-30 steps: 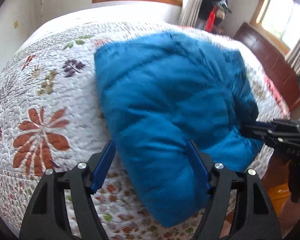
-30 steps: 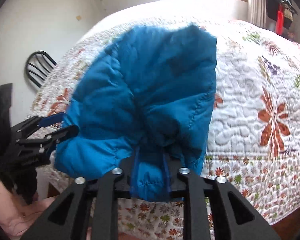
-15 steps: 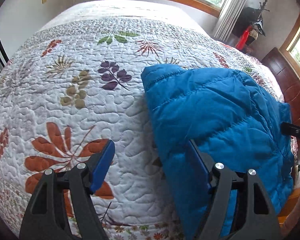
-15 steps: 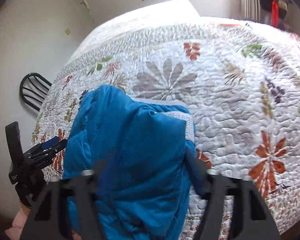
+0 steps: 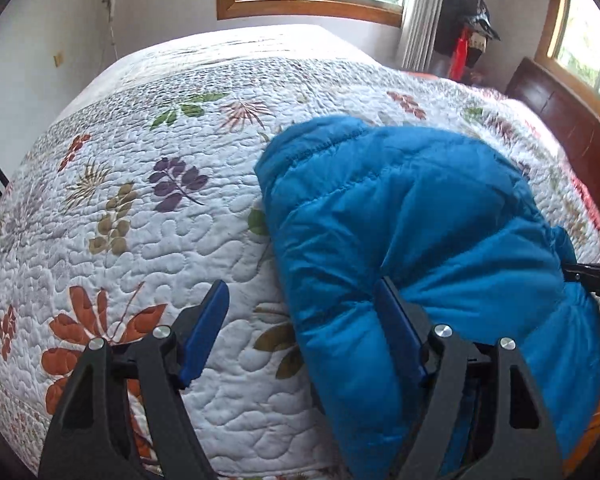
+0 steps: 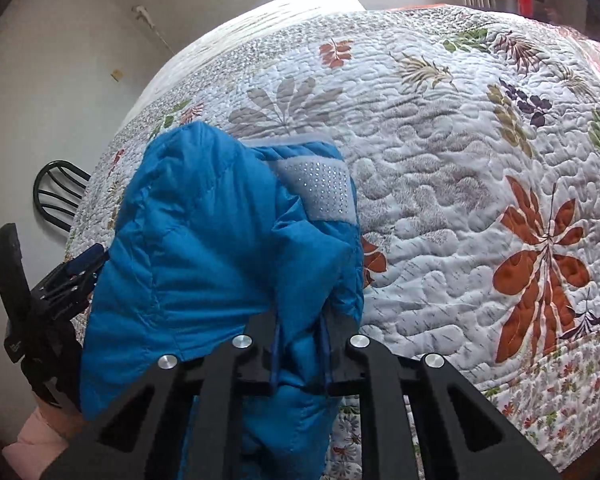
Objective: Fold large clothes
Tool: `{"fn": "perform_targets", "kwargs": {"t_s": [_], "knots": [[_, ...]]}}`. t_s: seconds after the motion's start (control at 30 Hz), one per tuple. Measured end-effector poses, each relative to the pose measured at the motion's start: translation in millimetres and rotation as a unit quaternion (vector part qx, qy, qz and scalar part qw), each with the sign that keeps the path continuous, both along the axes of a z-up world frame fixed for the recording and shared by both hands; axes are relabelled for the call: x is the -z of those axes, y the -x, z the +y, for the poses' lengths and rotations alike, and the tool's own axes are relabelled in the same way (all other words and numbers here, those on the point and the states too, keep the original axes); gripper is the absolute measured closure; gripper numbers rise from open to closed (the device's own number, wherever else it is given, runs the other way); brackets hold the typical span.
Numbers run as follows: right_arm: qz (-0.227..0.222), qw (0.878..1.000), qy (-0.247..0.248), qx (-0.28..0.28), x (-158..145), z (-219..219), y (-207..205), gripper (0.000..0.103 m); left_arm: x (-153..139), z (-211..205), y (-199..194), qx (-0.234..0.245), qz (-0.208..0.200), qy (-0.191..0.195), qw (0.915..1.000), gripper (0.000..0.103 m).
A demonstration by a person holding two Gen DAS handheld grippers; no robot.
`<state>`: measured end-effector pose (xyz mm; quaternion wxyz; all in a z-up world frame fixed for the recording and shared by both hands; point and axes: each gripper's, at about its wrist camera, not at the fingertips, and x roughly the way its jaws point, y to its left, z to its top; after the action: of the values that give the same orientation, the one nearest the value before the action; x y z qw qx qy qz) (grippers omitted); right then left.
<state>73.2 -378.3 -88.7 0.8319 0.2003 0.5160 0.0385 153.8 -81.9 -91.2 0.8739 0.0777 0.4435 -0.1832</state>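
Note:
A puffy blue jacket [image 5: 420, 240] lies bunched on the floral quilt [image 5: 120, 248] near the bed's front edge. My left gripper [image 5: 300, 320] stands open over the jacket's left edge; its right pad digs into the fabric and its left pad hangs over bare quilt. In the right wrist view the jacket [image 6: 204, 248] shows a grey dotted patch [image 6: 320, 188]. My right gripper [image 6: 300, 354] is closing its jaws, which are narrow and pinch a fold of the jacket. The other gripper shows at each view's edge: the right gripper [image 5: 592, 276] and the left gripper [image 6: 72, 276].
A black chair [image 6: 60, 192] stands by the wall beyond the bed's far side. A dark wooden bed frame [image 5: 560, 120] runs along the right, under a window. Black and red things [image 5: 468, 40] hang in the corner. A pink sleeve [image 6: 36, 436] is behind the left gripper.
The jacket, held up a second ago, has come down onto the quilt. My right gripper opened around it, then closed on a fold. The left gripper shifted left, off the jacket's middle.

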Motion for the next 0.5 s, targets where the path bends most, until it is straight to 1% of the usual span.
{"fn": "perform_targets", "kwargs": {"t_s": [0.1,0.2,0.27,0.33,0.37,0.4,0.47,0.5], "knots": [[0.007,1.000,0.004,0.004,2.1,0.9,-3.3,0.088,7.5,-1.9,-9.2,-0.003,0.027,0.009,0.9996,0.028],[0.010,1.000,0.018,0.007,-6.8,1.9,-2.0,0.087,4.1,2.6,-19.1,-0.006,0.055,0.020,0.9983,0.028],[0.002,1.000,0.027,0.010,-16.7,2.6,3.4,0.079,-1.0,8.5,-20.0,-0.007,0.066,0.028,0.9974,0.030],[-0.009,0.999,0.046,0.014,-30.7,4.8,11.9,0.077,-9.7,19.0,-16.9,-0.013,0.076,0.049,0.9958,0.031],[-0.014,0.998,0.058,0.017,-38.5,6.7,17.0,0.077,-15.9,24.5,-12.3,-0.015,0.074,0.060,0.9953,0.031],[-0.018,0.997,0.070,0.020,-46.9,8.6,22.3,0.076,-22.3,28.1,-5.9,-0.018,0.064,0.062,0.9959,0.031],[-0.038,0.995,0.092,0.020,-65.4,16.2,34.1,0.074,-33.5,31.6,7.7,-0.027,0.042,0.053,0.9973,0.031],[-0.050,0.994,0.099,0.011,-74.6,22.8,40.1,0.074,-37.8,33.4,15.3,-0.027,0.036,0.055,0.9975,0.031]]}}
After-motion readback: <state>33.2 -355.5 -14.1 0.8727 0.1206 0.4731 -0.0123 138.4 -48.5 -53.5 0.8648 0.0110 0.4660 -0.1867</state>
